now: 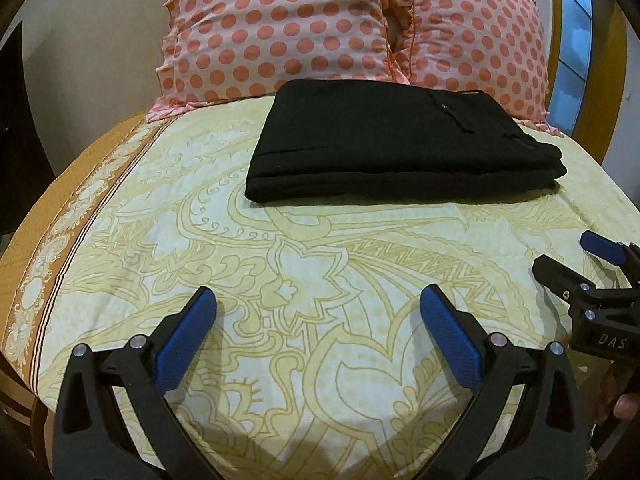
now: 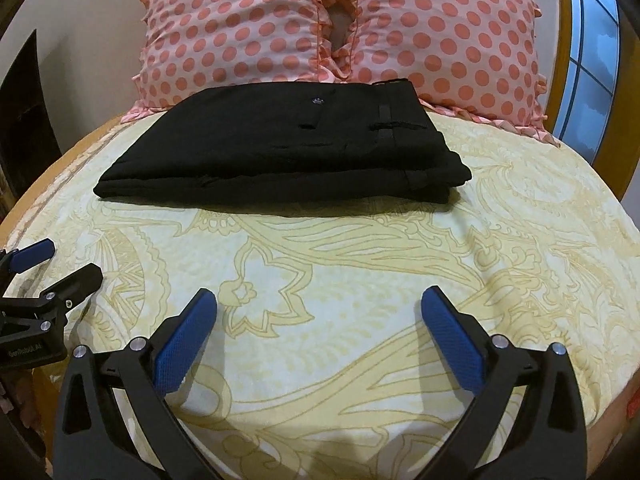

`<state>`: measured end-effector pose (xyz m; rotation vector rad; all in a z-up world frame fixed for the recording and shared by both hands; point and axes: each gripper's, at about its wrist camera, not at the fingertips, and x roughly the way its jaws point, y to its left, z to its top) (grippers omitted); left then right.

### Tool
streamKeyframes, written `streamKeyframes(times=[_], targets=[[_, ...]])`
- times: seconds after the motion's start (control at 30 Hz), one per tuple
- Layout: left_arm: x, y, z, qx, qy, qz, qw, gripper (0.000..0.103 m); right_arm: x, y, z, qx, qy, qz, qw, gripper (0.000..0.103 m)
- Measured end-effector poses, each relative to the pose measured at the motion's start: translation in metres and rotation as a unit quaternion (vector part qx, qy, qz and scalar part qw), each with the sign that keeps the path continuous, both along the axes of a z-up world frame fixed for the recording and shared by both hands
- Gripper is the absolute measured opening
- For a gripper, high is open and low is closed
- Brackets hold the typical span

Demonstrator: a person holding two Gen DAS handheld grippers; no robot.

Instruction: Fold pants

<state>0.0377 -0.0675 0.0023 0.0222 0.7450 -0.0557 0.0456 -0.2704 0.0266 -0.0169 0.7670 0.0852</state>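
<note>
Pants (image 1: 400,140) sit on bed (image 1: 240,260) as a compact black stack, just in front of pillows (image 1: 280,28), long axis left-right across both views. They lie ahead of both tools, well apart. Looks fully folded; likely nothing left. Left gripper (image 1: 318,300) and right gripper (image 2: 319,300): jaws wide, empty, over bare sheet. No containers visible.

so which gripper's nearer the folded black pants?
Hard to call; roughly equal. The left gripper sits short of the folded black pants, below their left half; the right gripper below their right half. Both open, touching nothing.
</note>
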Motion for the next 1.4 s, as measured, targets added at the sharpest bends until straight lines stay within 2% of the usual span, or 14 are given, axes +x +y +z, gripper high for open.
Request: streamKeyframes(times=[0.9,1.4], targets=[[-0.0054,0.0002,-0.0006,-0.003,-0.031,0.001,0.9995,0.101,-0.0088,0.0018,-0.0041,0.002,-0.043,-0.019,0.999,0.102],[-0.0056,0.0006,-0.0013,-0.004,-0.033,0.001,0.9994,0.101,-0.0094,0.003,-0.004,0.002,-0.043,-0.02,0.999,0.102]])
